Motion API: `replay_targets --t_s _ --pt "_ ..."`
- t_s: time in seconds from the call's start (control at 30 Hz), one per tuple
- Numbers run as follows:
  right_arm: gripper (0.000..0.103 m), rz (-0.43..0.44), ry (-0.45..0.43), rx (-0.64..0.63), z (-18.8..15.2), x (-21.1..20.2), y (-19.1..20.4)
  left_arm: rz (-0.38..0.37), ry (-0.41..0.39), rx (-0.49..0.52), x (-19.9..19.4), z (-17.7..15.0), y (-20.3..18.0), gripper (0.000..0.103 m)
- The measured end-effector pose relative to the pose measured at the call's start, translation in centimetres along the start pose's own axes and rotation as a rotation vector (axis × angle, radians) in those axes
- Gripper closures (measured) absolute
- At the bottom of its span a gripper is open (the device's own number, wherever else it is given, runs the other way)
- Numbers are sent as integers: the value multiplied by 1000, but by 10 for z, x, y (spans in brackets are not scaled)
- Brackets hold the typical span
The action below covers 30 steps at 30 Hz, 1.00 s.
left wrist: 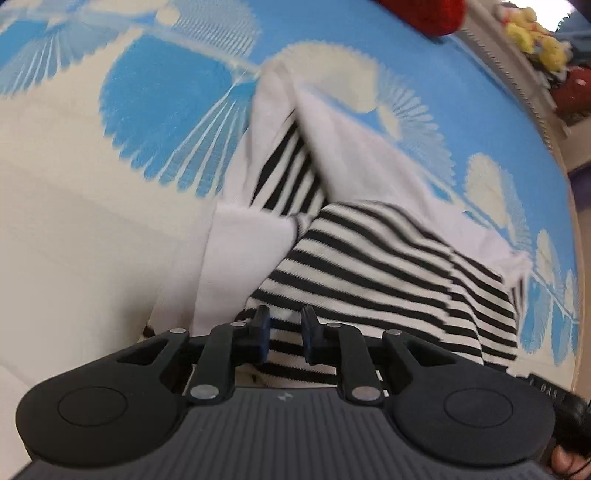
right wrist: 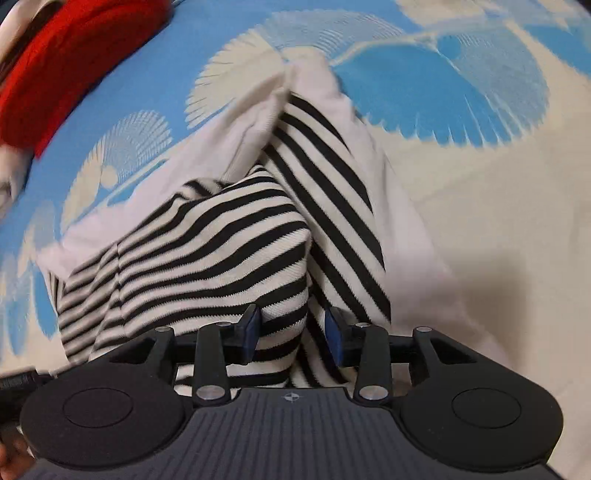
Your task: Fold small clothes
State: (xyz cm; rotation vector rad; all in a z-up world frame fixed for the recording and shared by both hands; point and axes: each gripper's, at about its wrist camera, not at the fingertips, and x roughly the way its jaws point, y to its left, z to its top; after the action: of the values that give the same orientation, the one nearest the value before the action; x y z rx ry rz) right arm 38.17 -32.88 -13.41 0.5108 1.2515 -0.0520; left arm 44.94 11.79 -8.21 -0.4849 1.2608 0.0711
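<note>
Black-and-white striped knit garment with white panels (left wrist: 369, 258) is seen lengthwise, running away from both cameras, rumpled. Left gripper (left wrist: 286, 328) is narrowly parted over striped cloth; whether it pinches cannot be told. Right gripper (right wrist: 291, 328) is parted, cloth between.

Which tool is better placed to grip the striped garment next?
Probably the left tool: its jaws stand narrow over the black-and-white striped knit garment's edge. The right tool gapes wider.

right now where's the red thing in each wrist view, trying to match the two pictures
Left wrist view: the red thing sits at the top edge, right of centre, cut off by the frame.
Right wrist view: the red thing fills the top left corner, on the blue patterned cover.
Shared landmark: the black and white striped garment, which lies below the red thing in both views.
</note>
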Motion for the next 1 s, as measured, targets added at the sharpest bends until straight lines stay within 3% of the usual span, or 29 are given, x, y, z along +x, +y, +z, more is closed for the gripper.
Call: replay_targets --t_s 0.1,0.17,0.2,0.23,0.3,0.37,0.47,0.53,0.6,0.73,0.8,0.9,1.0 --pt "62 56 -96 -82 -3 -18 13 -55 -44 43 -11 2 -6 81" --pt "55 93 -47 -74 -5 -16 13 -45 -13 48 -7 -4 -6 80" --pt "55 70 12 -51 -6 -9 6 -16 15 51 0 -8 -3 80" --pt "56 12 68 -13 -8 1 -2 19 41 52 8 -12 -2 80" --pt "63 -13 66 58 -8 -1 -13 33 40 54 8 -20 0 80" --pt "59 0 -22 71 -6 -34 -6 53 -4 115 -12 -24 -11 80" --pt "60 63 -233 -19 -13 -108 7 30 -169 225 -68 -41 -21 75" --pt "59 87 -333 -45 -22 -152 7 8 -219 258 -103 -54 -23 73" --pt "59 123 -379 -63 -39 -191 0 -23 -257 281 -138 -71 -22 73" --pt "53 156 -477 -145 -90 -260 -31 -52 -345 319 -197 -121 -11 54" --pt "50 150 -515 -167 -120 -278 -52 -55 -384 334 -219 -153 -1 53" --pt "50 120 -510 -150 -164 -285 -88 -41 -395 342 -226 -200 16 53" --pt "50 63 -486 -100 -201 -266 -122 -30 -387 354 -215 -242 32 53"
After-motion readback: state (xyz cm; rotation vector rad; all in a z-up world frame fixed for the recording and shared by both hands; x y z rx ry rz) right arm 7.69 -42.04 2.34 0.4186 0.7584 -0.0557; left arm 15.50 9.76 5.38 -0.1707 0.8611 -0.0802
